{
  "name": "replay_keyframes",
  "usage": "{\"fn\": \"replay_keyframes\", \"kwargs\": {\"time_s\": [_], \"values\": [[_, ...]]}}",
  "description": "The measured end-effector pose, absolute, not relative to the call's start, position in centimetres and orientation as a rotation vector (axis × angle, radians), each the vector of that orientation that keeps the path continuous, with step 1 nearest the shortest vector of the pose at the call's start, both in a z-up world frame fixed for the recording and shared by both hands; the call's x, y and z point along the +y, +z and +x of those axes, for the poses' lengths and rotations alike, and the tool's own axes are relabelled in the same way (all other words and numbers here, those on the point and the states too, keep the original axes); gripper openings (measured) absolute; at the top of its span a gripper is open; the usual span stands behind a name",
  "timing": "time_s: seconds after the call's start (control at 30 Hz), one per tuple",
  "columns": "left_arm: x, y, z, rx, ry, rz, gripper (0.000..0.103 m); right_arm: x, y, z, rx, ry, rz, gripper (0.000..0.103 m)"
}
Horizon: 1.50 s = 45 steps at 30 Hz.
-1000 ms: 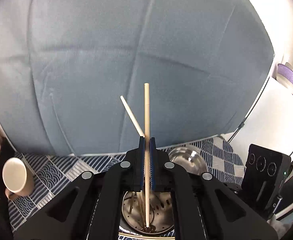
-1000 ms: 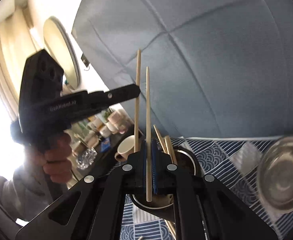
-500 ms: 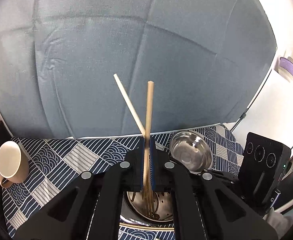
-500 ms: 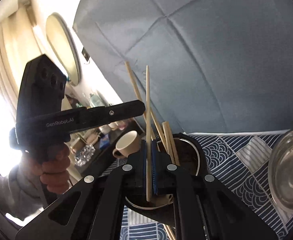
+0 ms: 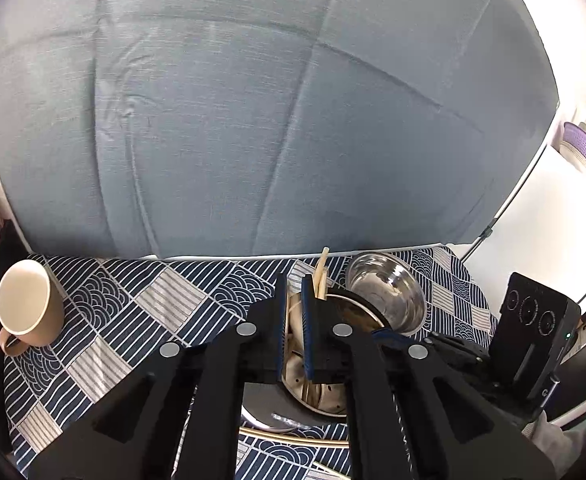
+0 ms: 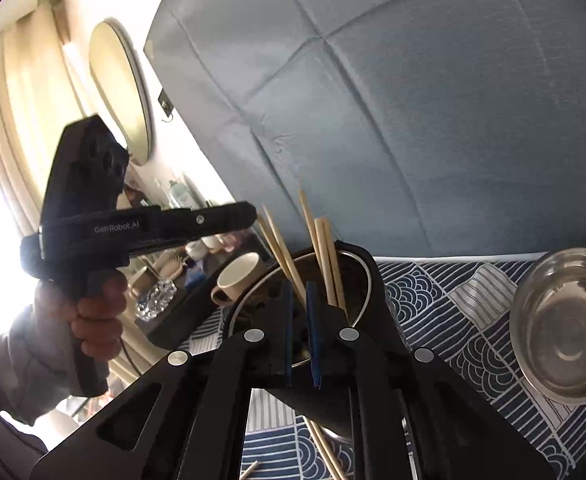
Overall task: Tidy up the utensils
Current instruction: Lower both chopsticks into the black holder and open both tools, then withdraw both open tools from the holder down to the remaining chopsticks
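Above the holder (image 6: pixel 335 280), we see both grippers (image 5: pixel 294 312) (image 6: pixel 299 320) slightly parted, having just opened, gripping nothing; chopsticks (image 6: pixel 325 256) stand inside.

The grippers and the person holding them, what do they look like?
Both are black plastic with silver screw heads and ribbed blue pads inside the fingers. The left gripper, seen side-on, carries white GenRobot.AI lettering and a pistol-style handle; the hand on it emerges from a grey sleeve. The right gripper matches it.
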<state>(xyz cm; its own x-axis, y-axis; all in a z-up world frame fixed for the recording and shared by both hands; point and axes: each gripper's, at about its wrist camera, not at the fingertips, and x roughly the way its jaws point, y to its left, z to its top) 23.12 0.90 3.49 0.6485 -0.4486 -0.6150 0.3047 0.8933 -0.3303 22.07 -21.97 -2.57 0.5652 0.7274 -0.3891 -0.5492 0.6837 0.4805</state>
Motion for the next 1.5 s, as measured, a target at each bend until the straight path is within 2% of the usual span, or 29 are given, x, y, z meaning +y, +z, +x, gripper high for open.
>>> {"fn": "replay_keyframes", "kwargs": {"time_s": [0.13, 0.17, 0.23, 0.27, 0.3, 0.37, 0.5, 0.63, 0.73, 0.8, 1.07, 1.43, 1.5], "values": [[1.4, 3.5, 22.8, 0.752, -0.423, -0.207, 0.008, -22.2, -1.9, 21.6, 0.594, 0.76, 0.315, 0.009], [1.6, 3.5, 22.7, 0.752, -0.418, -0.207, 0.01, -22.2, -1.7, 21.5, 0.592, 0.758, 0.312, 0.009], [1.8, 3.5, 22.4, 0.755, -0.413, -0.207, 0.023, -22.3, -1.4, 21.3, 0.589, 0.744, 0.303, 0.012], [1.9, 3.5, 22.3, 0.753, -0.407, -0.207, 0.029, -22.4, -1.2, 21.1, 0.585, 0.738, 0.3, 0.018], [2.1, 3.5, 22.1, 0.749, -0.402, -0.208, 0.031, -22.5, -1.0, 20.9, 0.581, 0.731, 0.298, 0.026], [2.3, 3.4, 21.7, 0.753, -0.398, -0.21, 0.032, -22.6, -0.8, 20.6, 0.581, 0.723, 0.294, 0.032], [2.9, 3.3, 20.9, 0.759, -0.377, -0.209, 0.044, -22.6, -0.5, 20.0, 0.597, 0.73, 0.285, 0.034], [3.2, 2.9, 20.0, 0.769, -0.357, -0.2, 0.049, -22.6, -0.2, 19.1, 0.596, 0.731, 0.274, 0.038], [3.5, 2.5, 19.3, 0.785, -0.337, -0.187, 0.054, -22.6, 0.0, 18.5, 0.599, 0.722, 0.261, 0.049], [3.5, 2.2, 19.1, 0.799, -0.321, -0.177, 0.065, -22.8, 0.2, 18.0, 0.592, 0.712, 0.252, 0.054], [4.1, 0.5, 17.9, 0.867, -0.26, -0.168, 0.084, -23.4, 0.4, 16.5, 0.587, 0.687, 0.232, 0.062], [3.9, -2.2, 16.3, 0.964, -0.234, -0.101, 0.089, -24.2, -0.3, 14.6, 0.634, 0.654, 0.183, 0.068], [3.7, -3.0, 15.9, 0.992, -0.237, -0.086, 0.089, -24.3, -0.8, 14.3, 0.655, 0.647, 0.157, 0.072]]}}
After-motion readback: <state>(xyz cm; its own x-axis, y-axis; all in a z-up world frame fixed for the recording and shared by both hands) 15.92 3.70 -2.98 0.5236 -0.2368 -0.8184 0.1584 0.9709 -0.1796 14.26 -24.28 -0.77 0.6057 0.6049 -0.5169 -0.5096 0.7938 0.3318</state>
